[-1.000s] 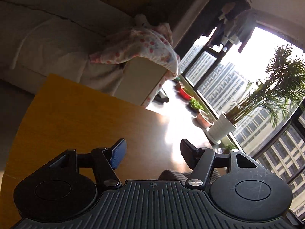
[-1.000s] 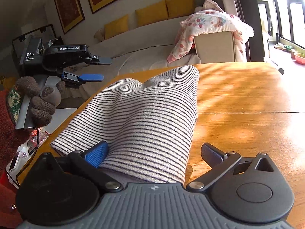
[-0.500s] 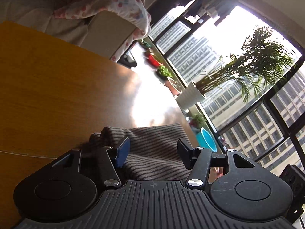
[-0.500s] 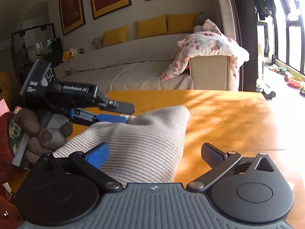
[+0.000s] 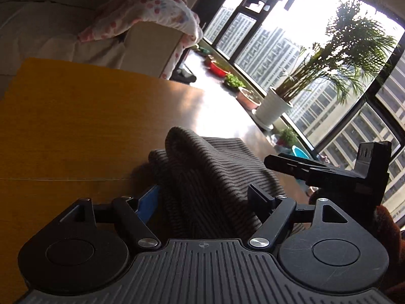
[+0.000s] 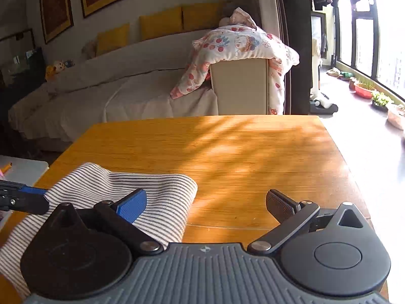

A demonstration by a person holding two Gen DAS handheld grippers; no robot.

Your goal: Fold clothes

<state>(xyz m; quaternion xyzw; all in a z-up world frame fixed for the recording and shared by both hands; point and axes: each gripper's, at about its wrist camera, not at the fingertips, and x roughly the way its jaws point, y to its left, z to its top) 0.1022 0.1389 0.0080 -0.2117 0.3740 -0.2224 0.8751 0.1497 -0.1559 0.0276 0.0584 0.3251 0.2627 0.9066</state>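
Lying folded near the table's (image 6: 253, 152) left front corner, the striped shirt (image 6: 157, 192) runs between the wide-open left gripper (image 5: 205, 197), while the right gripper (image 6: 205, 202), also wide open, holds nothing beside it.

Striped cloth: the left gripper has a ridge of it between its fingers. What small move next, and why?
Probably close the left gripper. Its jaws stand open around a raised fold of the striped cloth, so nothing is gripped. The right gripper is open too, with only its blue finger over the cloth on the table.
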